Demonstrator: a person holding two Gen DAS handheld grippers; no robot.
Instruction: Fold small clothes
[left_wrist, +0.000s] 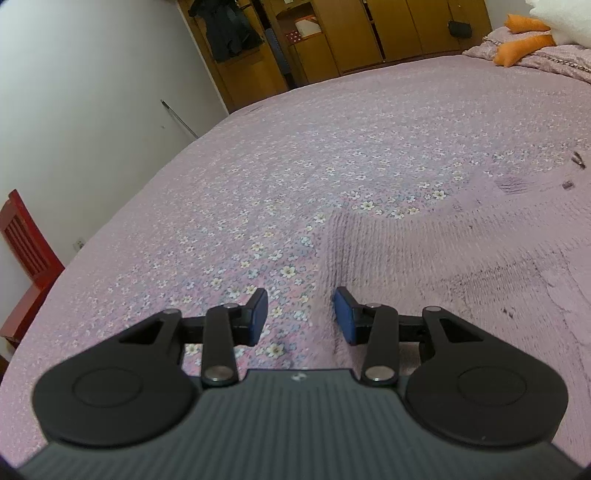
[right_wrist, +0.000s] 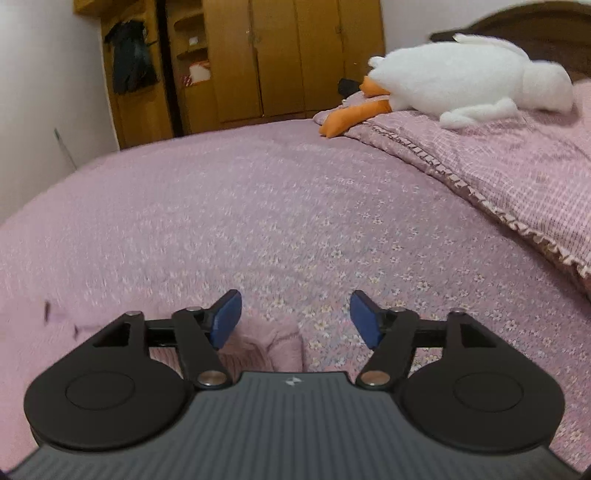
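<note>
The left gripper (left_wrist: 301, 317) is hovering low over the bed, its blue pads standing partly apart with nothing pressed between them. Under its right pad and spreading over the lower right of the left wrist view, a pink knitted sweater (left_wrist: 461, 266) is lying flat on the flowered pink bedspread (left_wrist: 258, 166); the sweater's left edge is running just below the gap between the pads. A few small dark marks are showing on the knit near the right edge of that frame.

The right gripper (right_wrist: 295, 317) is standing wider, its pads well apart and gripping nothing. In the right wrist view a bunched corner of the pink sweater (right_wrist: 258, 343) is lying at the lower middle, just beside the left pad and partly hidden behind the gripper body; more of the knit is stretching off to the lower left.

In the upper right of that view a white stuffed goose (right_wrist: 461, 74) with an orange beak is resting on a ruffled pink quilt (right_wrist: 498, 166). A wooden wardrobe (right_wrist: 277, 55) is filling the upper middle, and a dark jacket (right_wrist: 129, 62) is hanging at the upper left. In the left wrist view a red chair (left_wrist: 26, 251) is standing at the left edge.
</note>
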